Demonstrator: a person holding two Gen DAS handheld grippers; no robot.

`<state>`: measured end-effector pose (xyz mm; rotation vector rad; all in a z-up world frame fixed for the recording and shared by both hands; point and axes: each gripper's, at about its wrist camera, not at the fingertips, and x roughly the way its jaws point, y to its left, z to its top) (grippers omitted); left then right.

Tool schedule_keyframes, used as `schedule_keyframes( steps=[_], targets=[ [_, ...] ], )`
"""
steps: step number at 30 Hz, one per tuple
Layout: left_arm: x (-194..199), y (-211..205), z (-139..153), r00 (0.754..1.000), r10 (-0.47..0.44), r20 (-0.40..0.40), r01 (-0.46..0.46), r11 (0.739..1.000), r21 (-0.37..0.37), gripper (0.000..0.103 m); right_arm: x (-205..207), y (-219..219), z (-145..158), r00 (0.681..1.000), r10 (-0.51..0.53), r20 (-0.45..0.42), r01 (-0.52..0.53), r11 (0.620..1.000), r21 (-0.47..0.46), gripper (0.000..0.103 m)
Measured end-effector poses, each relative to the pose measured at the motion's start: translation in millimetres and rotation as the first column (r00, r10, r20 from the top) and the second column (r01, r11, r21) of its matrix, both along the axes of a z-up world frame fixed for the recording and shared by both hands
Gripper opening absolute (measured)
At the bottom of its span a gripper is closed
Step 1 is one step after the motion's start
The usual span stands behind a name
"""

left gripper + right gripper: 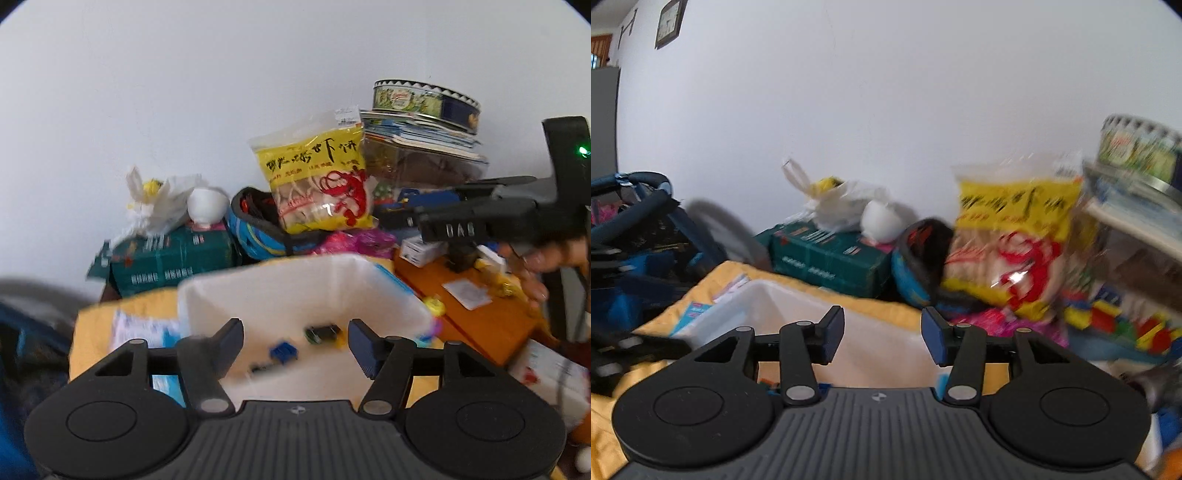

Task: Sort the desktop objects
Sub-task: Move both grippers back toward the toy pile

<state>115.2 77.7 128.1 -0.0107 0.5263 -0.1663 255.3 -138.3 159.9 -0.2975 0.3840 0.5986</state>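
Observation:
A white open box [280,291] sits on a yellow cloth [96,325] in front of me. Inside it lie a blue block [283,352], a green and black piece [322,333] and a small dark piece [263,367]. My left gripper [295,341] hangs over the box, open, with nothing between its pads. In the right wrist view the same white box [798,306] lies below my right gripper [882,334], which is open and holds nothing. The right gripper's body [498,214] also shows at the right of the left wrist view, held by a hand [543,269].
Against the wall stand a yellow snack bag [317,181], a green carton [173,254] with a white bowl [207,205] on it, a blue bag [258,225], a round tin [424,99] on stacked books, and an orange board [480,314]. Coloured blocks [1126,325] lie at right.

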Motion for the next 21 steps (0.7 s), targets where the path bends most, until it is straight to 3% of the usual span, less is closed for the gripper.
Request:
schedule_keyframes(
  steps=[3,7,10,13,18,21],
  targets=[
    [-39,-6,-23,0.999,0.011,-0.037,-0.009,0.999,0.037,0.066,-24,-16,-7,0.999,0.048,-0.025,-0.046,0.997,0.057,0.062],
    [-89,-8,-56,0.994,0.010,-0.112,0.002,0.995,0.102,0.066,-68,-33,-42,0.984,0.134,-0.116,-0.128,0.990,0.056,0.062],
    [-122,-6,-81,0.984,-0.001,-0.178,0.016,0.997,0.081,0.066,-98,-47,-82,0.954,0.142,-0.265,-0.131,0.990,0.060,0.051],
    [-143,-9,-103,0.968,-0.008,-0.252,0.018,0.999,0.036,0.066,-129,-51,-120,0.911,0.147,-0.386,-0.155,0.988,0.008,0.042],
    [-152,-18,-129,0.950,0.065,-0.306,-0.027,0.992,0.126,0.066,-174,-55,-147,0.882,0.139,-0.451,-0.156,0.988,-0.001,0.038],
    [-147,-5,-132,0.943,0.103,-0.316,-0.082,0.993,0.080,0.060,-189,-57,-152,0.874,0.137,-0.467,-0.160,0.987,-0.010,0.038]
  ],
)
